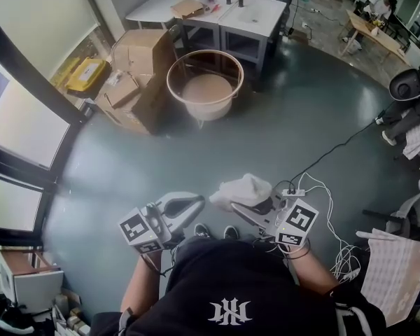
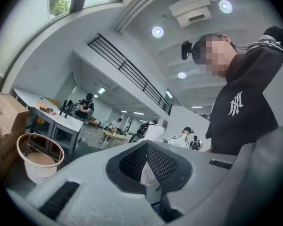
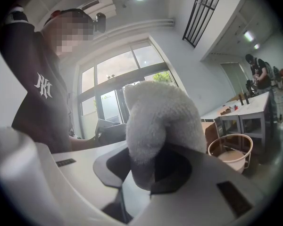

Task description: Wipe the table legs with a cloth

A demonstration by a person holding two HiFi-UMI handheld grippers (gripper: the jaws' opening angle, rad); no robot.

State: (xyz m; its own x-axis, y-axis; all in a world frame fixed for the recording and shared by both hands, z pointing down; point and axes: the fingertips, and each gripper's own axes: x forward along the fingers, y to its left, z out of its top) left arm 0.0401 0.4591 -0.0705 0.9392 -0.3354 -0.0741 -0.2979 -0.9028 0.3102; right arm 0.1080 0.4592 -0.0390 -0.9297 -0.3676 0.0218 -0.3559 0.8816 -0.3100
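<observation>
Right gripper (image 1: 246,207) clamping cloth (image 1: 245,189), bunch sticking forward-left beyond jaws, left gripper (image 1: 194,203) closed

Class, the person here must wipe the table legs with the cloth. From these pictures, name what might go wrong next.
1. The cloth bulges loosely out of the right gripper, so it may slip free when rubbed on a leg.
2. White cables lie on the floor to the person's right: a trip risk.
3. A tub and boxes crowd the tables, likely hindering reach.
</observation>
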